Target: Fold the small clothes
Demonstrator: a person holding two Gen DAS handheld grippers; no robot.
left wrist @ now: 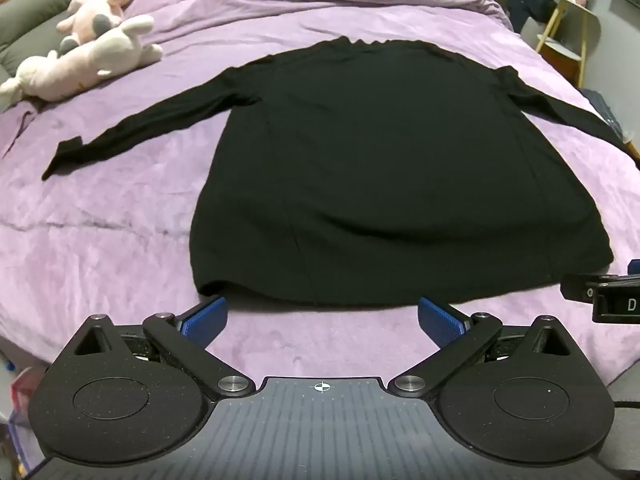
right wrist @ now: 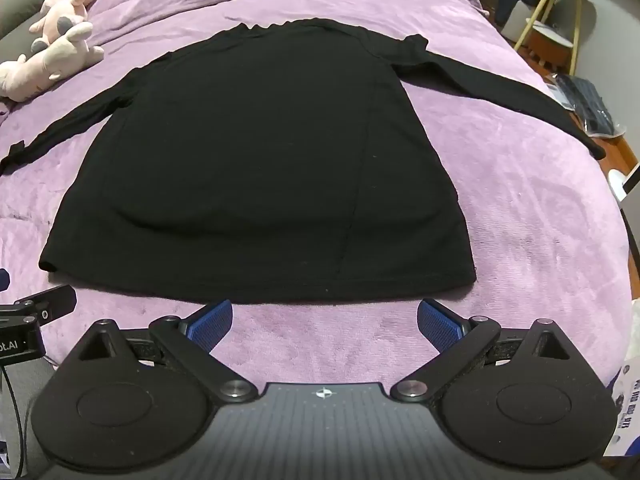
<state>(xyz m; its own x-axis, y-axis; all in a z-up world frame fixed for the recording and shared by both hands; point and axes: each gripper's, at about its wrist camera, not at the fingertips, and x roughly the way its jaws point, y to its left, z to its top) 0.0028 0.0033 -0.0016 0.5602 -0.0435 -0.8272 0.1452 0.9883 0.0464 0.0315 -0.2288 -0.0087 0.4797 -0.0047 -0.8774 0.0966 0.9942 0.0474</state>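
While the black long-sleeve top (left wrist: 320, 168) lies flat on the purple bed (left wrist: 120, 240), sleeves out left & right, both claws hover near its hem. Left claw (left wrist: 322, 318) & right claw (right wrist: 325, 322) are spread wide, gripping nothing.

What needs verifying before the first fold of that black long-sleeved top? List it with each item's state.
1. Black long-sleeved top lies flat on the purple blanket: ok.
2. Both sleeves spread out to the sides: ok.
3. Left gripper open, holding nothing: ok.
4. Right gripper open, holding nothing: ok.
5. Plush toys lie apart from the top: ok.
6. Right sleeve cuff fully on the bed: cannot tell, it lies at the edge.
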